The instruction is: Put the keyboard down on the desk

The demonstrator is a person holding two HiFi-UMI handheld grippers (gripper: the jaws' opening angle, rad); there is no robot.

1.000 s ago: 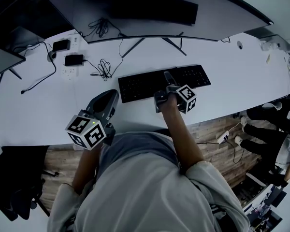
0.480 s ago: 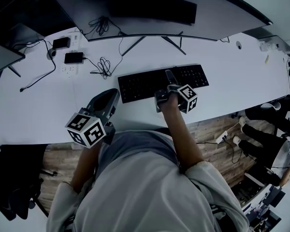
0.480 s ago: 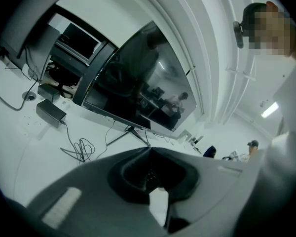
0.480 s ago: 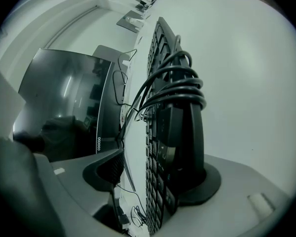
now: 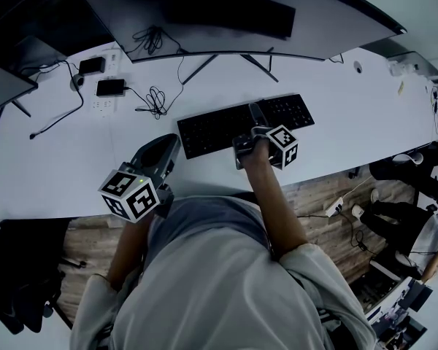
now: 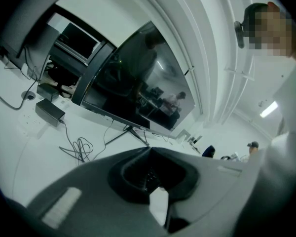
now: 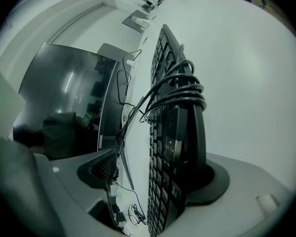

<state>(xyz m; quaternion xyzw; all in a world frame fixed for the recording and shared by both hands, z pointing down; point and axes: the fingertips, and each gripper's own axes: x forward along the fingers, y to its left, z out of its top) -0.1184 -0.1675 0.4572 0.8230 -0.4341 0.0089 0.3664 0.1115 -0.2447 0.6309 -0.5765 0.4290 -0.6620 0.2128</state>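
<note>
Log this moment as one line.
keyboard: lying on desk | right gripper: jaws opening, keyboard between them | left gripper: shut, empty, near desk's front edge

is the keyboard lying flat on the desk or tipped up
Flat: the keyboard lies level on the white desk; the right claw is opening with it between its jaws.

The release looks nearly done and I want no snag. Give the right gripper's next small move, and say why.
Probably let the right gripper finish opening, then draw it straight back toward the person. The keyboard already lies flat on the desk. The jaws are opening, but the keyboard's near edge sits between them and a coiled cable lies close against one jaw.
</note>
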